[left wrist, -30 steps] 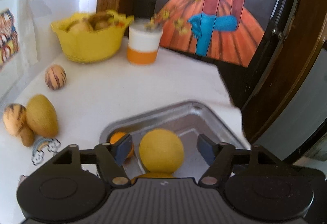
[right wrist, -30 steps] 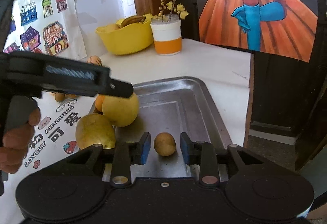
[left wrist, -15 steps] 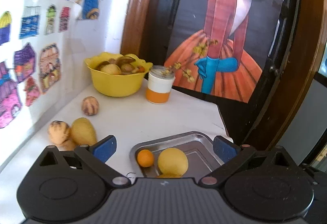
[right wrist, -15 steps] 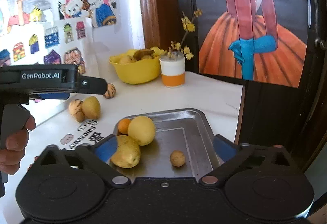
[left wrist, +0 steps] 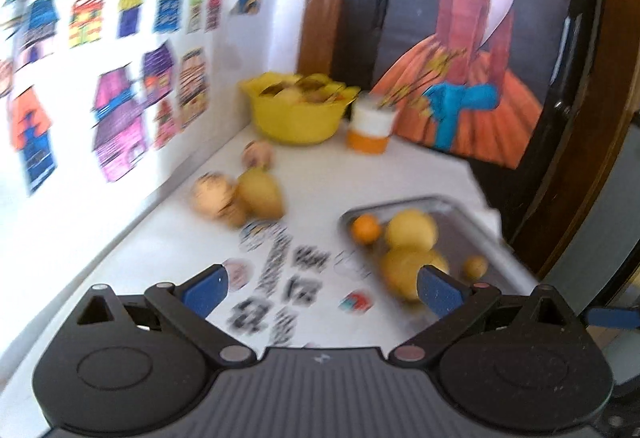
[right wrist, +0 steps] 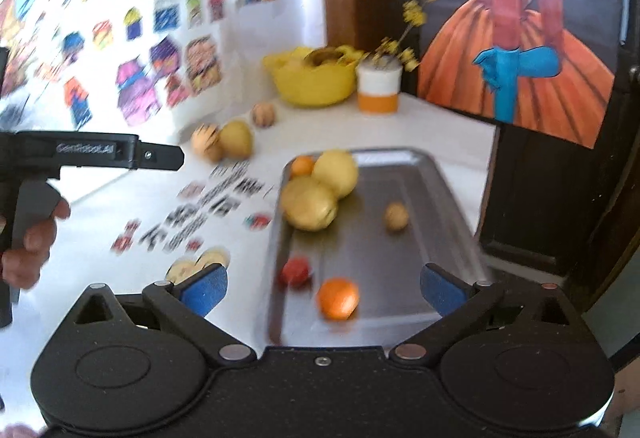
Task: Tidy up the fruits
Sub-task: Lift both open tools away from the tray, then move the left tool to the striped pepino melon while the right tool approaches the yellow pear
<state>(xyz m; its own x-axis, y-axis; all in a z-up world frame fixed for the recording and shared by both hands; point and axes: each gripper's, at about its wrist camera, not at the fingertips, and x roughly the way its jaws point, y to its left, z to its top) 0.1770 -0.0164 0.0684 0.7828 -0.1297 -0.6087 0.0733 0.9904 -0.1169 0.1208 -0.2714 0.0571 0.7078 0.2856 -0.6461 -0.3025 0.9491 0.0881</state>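
A metal tray point(right wrist: 440, 198) lies on the white table and holds two big yellow fruits point(right wrist: 310, 203), a small orange point(right wrist: 302, 165), a small brown fruit point(right wrist: 396, 216), a red fruit point(right wrist: 295, 271) and a nearer orange point(right wrist: 338, 298). In the left wrist view the tray point(left wrist: 486, 234) lies at right with the yellow fruits point(left wrist: 410, 230). My right gripper point(right wrist: 322, 288) hangs open over the tray's near end, holding nothing. My left gripper point(left wrist: 322, 288) hovers open above the table stickers, holding nothing. Both views are blurred.
Loose fruits point(left wrist: 240, 194) lie near the wall with drawings. A yellow bowl point(left wrist: 296, 112) of fruit and an orange-and-white cup point(left wrist: 370, 130) stand at the back. A hand point(right wrist: 28, 238) holds the left tool. The table edge runs right of the tray.
Both grippers have opened wide and pulled back and up from the tray. More of the table and tray shows, including a red fruit and a second orange.
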